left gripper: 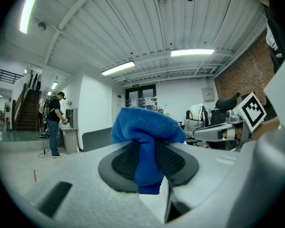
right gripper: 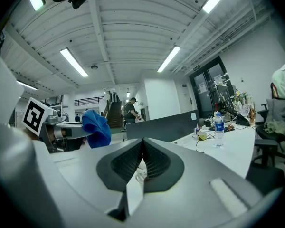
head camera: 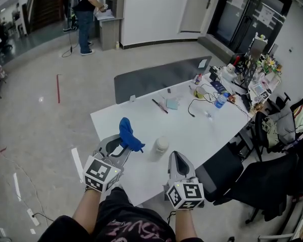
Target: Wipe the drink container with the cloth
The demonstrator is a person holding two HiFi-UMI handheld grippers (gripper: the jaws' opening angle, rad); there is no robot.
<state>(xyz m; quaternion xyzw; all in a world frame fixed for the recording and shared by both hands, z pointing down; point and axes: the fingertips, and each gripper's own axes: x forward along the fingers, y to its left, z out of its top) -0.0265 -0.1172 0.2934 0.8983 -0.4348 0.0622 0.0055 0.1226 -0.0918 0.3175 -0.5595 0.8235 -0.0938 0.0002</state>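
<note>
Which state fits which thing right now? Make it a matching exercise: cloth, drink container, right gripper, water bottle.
1 blue cloth
2 white drink container
3 right gripper
4 water bottle

A at the far end of the table
B clamped in the left gripper
C jaws shut, empty
D standing untouched near the table's front edge

Pairs: 1-B, 2-D, 3-C, 4-A

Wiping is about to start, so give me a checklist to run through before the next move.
1. Is the cloth clamped in the left gripper: ok.
2. Is the drink container upright on the table: ok.
3. Is the right gripper steadying the drink container: not ok; its jaws are shut on nothing, short of it.
4. Is the cloth touching the drink container: not ok; the head view shows a gap.
5. Is the cap closed: cannot tell.
</note>
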